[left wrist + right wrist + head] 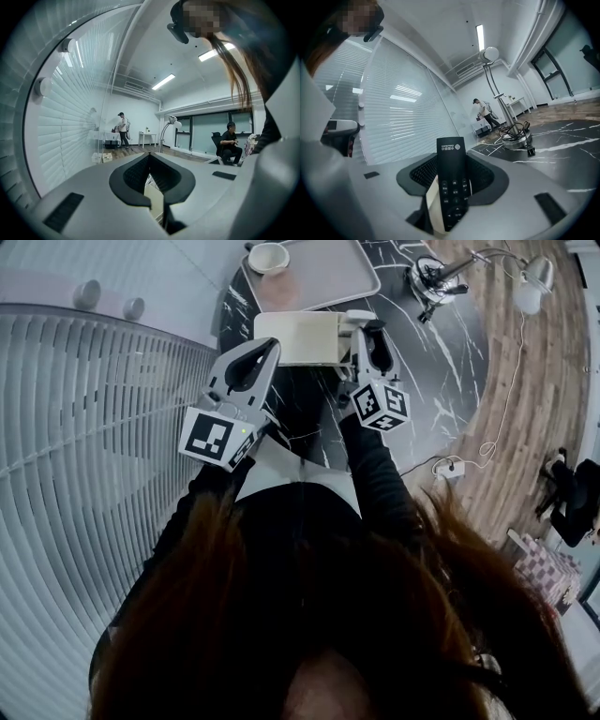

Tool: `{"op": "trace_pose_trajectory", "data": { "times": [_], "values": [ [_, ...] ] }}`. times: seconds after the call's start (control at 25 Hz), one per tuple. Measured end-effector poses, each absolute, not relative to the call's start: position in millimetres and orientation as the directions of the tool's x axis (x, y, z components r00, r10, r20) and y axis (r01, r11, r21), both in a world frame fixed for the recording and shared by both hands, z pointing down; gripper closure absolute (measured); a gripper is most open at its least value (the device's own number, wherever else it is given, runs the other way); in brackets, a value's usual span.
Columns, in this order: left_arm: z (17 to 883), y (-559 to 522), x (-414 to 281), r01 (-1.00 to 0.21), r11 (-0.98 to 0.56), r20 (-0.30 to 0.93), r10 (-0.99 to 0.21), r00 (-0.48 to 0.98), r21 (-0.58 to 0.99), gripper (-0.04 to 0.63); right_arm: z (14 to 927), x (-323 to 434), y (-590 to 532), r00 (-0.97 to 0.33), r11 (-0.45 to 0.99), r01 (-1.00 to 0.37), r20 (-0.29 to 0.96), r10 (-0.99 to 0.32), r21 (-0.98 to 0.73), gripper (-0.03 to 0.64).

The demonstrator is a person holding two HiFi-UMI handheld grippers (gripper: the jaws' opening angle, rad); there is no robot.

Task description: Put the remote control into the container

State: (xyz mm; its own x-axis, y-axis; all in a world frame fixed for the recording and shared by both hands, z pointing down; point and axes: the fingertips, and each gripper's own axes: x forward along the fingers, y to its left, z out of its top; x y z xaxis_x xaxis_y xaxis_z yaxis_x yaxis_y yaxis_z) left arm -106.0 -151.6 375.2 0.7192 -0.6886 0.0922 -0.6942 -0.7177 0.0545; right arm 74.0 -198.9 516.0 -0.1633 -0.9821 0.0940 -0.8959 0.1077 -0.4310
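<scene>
A black remote control [452, 185] stands upright between the jaws of my right gripper [452, 164], which is shut on its lower half; its top end sticks out past the fingertips. In the head view that gripper [367, 334] hangs at the right end of the cream box container [295, 337], which lies on the dark marble table [441, 371]. A strip of the container [433, 208] shows just behind the remote. My left gripper [265, 351] hovers at the container's near left corner. Its fingertips [150, 157] meet with nothing between them, and the cream container [154, 199] shows through the gap below.
Behind the container lies a grey tray [328, 273] with a white bowl [268, 257] at its left end. A desk lamp [429, 277] stands at the back right. A glass wall with blinds [84, 456] runs along the left. A seated person [229, 143] and a standing one [123, 129] are far off.
</scene>
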Motion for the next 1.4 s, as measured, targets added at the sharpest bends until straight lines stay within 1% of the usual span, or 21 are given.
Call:
{"op": "trace_pose_trajectory", "data": {
  "times": [0.4,0.56,0.68,0.88,1.04,1.12,1.28,1.4],
  "values": [
    [381,-153,-106,-0.687,-0.724,0.096,-0.68,0.727,0.067,0.597,547,65,-186,-0.189,0.109,-0.926,0.194,-0.963,-0.361,0.42],
    [381,-154,-104,-0.685,-0.724,0.09,-0.679,0.728,0.077,0.597,558,56,-182,-0.216,0.136,-0.944,0.251,-0.944,-0.302,0.419],
    [380,-154,-101,-0.683,-0.727,0.089,-0.677,0.731,0.075,0.597,559,48,-182,-0.252,0.182,-0.95,0.277,-0.927,-0.255,0.419],
    [379,-154,-99,-0.684,-0.726,0.085,-0.679,0.73,0.075,0.597,544,36,-185,-0.31,0.272,-0.947,0.27,-0.912,-0.169,0.419],
    [377,-153,-95,-0.684,-0.726,0.076,-0.679,0.73,0.075,0.597,525,37,-188,-0.322,0.298,-0.945,0.232,-0.918,-0.135,0.425],
    [376,-153,-92,-0.684,-0.726,0.072,-0.68,0.729,0.073,0.597,516,42,-189,-0.319,0.296,-0.946,0.21,-0.924,-0.13,0.465],
    [373,-155,-89,-0.687,-0.724,0.068,-0.683,0.727,0.069,0.597,496,52,-191,-0.306,0.287,-0.949,0.166,-0.938,-0.128,0.568],
    [372,-156,-85,-0.687,-0.724,0.064,-0.684,0.726,0.064,0.597,478,59,-191,-0.304,0.288,-0.949,0.126,-0.944,-0.127,0.591]
  ]
}}
